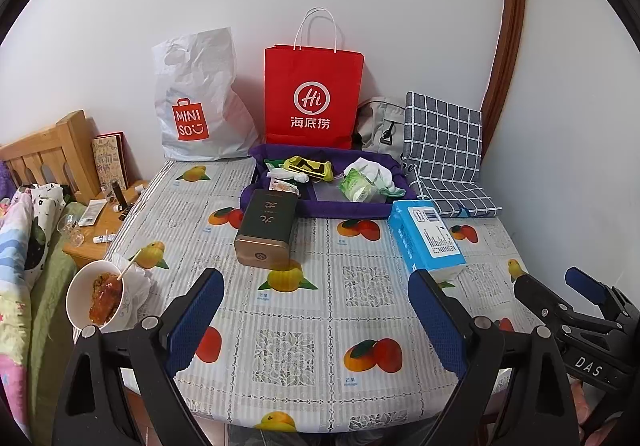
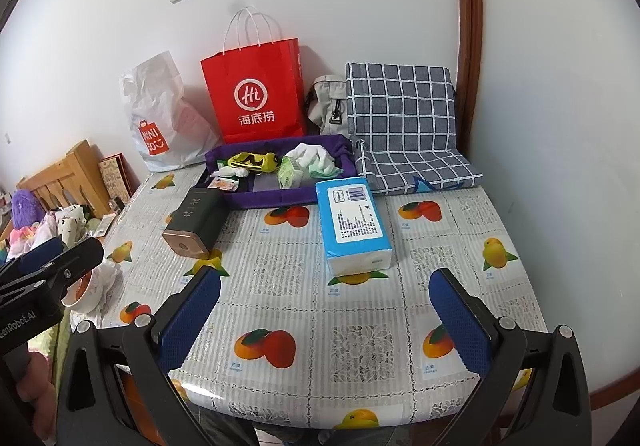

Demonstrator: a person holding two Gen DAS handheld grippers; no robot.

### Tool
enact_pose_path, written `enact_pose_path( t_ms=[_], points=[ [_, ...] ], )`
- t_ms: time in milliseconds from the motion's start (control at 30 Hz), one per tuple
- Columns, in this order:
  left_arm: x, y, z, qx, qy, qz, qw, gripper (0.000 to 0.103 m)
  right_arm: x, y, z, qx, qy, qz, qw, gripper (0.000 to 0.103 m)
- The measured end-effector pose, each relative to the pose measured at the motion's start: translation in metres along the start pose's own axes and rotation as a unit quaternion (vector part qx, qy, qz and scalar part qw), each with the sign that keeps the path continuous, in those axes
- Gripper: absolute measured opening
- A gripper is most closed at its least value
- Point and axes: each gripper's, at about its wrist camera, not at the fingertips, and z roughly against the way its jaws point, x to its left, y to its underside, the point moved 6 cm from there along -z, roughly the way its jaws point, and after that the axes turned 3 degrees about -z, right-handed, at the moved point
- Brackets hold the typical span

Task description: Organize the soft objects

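left gripper (image 1: 316,310): jaws wide, nothing between them, hovering over the near edge of the desk; its blue pads (image 1: 196,320) face each other across bare cloth.
right gripper (image 2: 325,312): jaws wide too, empty, also over the near edge; seen from the left wrist view it sits off to the right, apart from the left one.
desk (image 2: 360,326): covered by a plastic cloth printed with mangoes and lace squares.
purple fabric tray (image 1: 320,207): far side of the desk, just in front of the bags at the wall.
soft objects: inside the tray. Yellow-and-black sock (image 1: 308,165) at the back left, white and pale green socks (image 1: 376,171) bunched at the right, green-print plastic packet (image 1: 356,187) beside them, small packets at the left front corner.
dark rectangular tin with bronze end (image 1: 266,232): lying on its side, far end touching the tray's front left corner.
blue pack of tissues (image 2: 352,224): lying flat, just in front of the tray's right corner, nearer the right gripper.
grey checked cushion (image 2: 404,125): folded, right of the tray, against the wall.
red paper bag (image 1: 314,93): upright behind the tray.
white plastic shopping bag (image 1: 196,97): left of the red one.
white bowl with reddish food (image 1: 98,296): at the desk's left edge, stick poking out.
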Motion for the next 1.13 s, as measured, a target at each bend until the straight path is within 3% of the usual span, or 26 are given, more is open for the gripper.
enact_pose_path(
  t_ms=[1133],
  points=[
    [0.0019, 0.0004, -0.0017, 0.001, -0.008, 0.002, 1.0000, 0.096, 0.0011, -0.0017, 0.0095, -0.009, -0.005, -0.001, 1.000, 0.103]
  ],
)
